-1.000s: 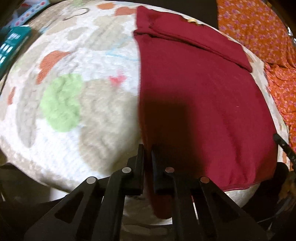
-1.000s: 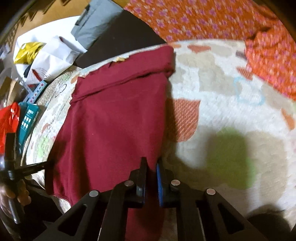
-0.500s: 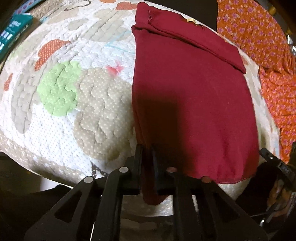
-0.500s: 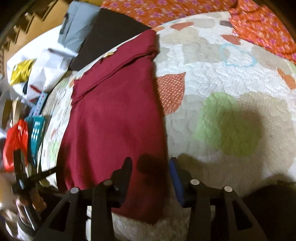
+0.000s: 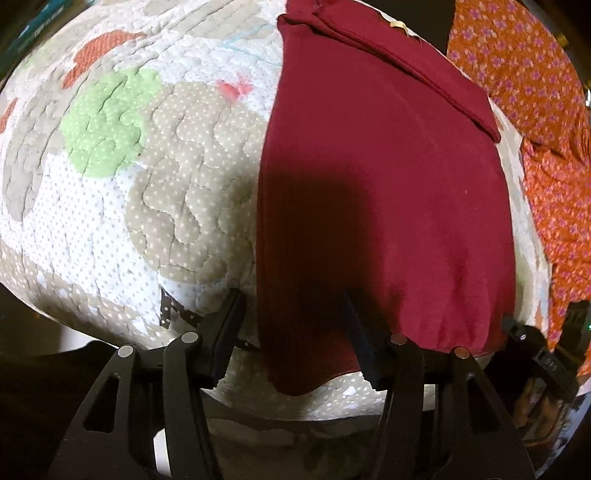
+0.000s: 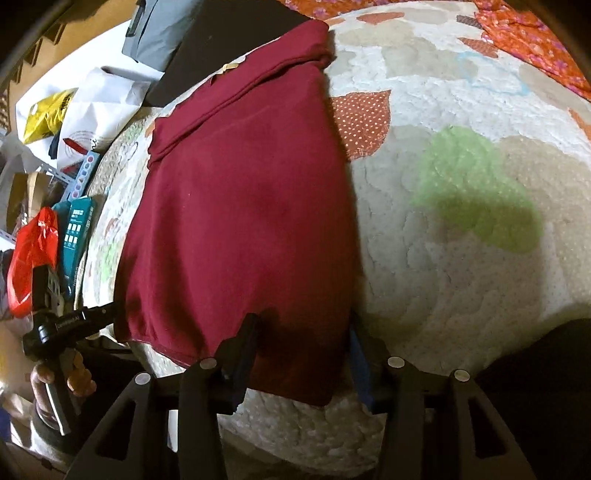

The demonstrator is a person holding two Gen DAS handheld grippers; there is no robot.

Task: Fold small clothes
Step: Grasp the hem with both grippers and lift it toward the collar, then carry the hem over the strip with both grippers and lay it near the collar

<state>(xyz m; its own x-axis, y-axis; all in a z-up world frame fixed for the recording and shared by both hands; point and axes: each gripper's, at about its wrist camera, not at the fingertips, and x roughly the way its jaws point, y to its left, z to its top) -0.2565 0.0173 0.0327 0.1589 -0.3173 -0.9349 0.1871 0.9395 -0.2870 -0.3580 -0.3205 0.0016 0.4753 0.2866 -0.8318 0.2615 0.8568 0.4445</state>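
Observation:
A dark red garment point(image 5: 384, 192) lies flat on a quilted patchwork mat point(image 5: 155, 206), its far end folded over into a band. Its near hem hangs over the mat's front edge. My left gripper point(image 5: 291, 314) is open, its fingers straddling the garment's near left corner. In the right wrist view the same garment point(image 6: 240, 206) lies left of centre. My right gripper point(image 6: 303, 339) is open, its fingers either side of the near right corner. Neither gripper holds the cloth.
Orange flowered fabric point(image 5: 535, 110) lies along the mat's right side and also shows in the right wrist view point(image 6: 532, 33). Bags, boxes and a red plastic bag point(image 6: 29, 258) are piled left of the mat. Grey and black cloth point(image 6: 207, 33) lies behind it.
Both grippers were shut on the garment's near corners one second ago. The right opened first, then the left, and the cloth now lies released on the mat.

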